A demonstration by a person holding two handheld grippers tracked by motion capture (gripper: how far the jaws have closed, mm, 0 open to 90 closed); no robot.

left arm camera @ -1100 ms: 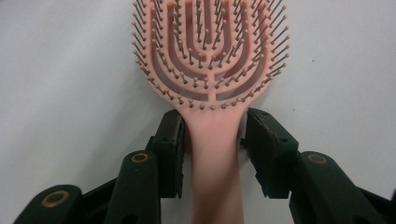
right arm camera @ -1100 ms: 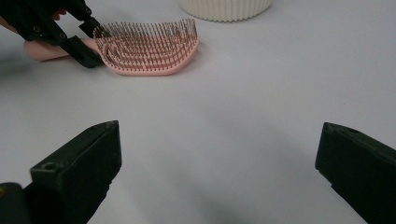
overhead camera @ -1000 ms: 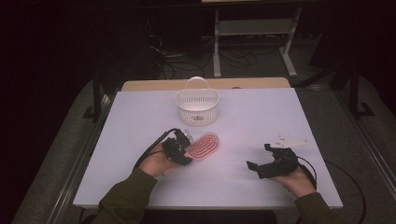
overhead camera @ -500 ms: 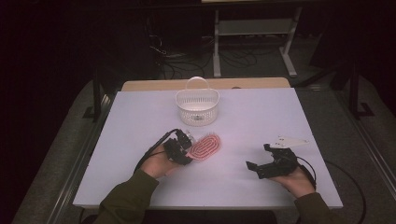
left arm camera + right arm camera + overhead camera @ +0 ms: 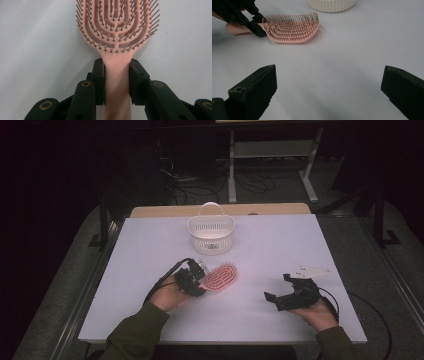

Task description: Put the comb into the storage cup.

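Note:
A pink hairbrush (image 5: pixel 220 278) lies bristles up on the white table (image 5: pixel 280 240), a little left of its middle. My left gripper (image 5: pixel 199 281) holds the brush by its handle. In the left gripper view its jaws have just been closing, and both pads (image 5: pixel 99 75) now press on the sides of the pink handle (image 5: pixel 117 82), below the bristled head (image 5: pixel 117 27). My right gripper (image 5: pixel 276 287) rests at the right front of the table, its jaws wide open (image 5: pixel 329 75) with nothing between them. It faces the brush (image 5: pixel 292 27).
A white slatted basket (image 5: pixel 211 234) with a handle stands behind the brush near the table's far edge, and its base (image 5: pixel 332 6) shows in the right gripper view. Dark floor, cables and a shelf frame lie beyond the table.
The left gripper's jaws have drawn in around the brush handle. Both hands and the brush have stayed where they were.

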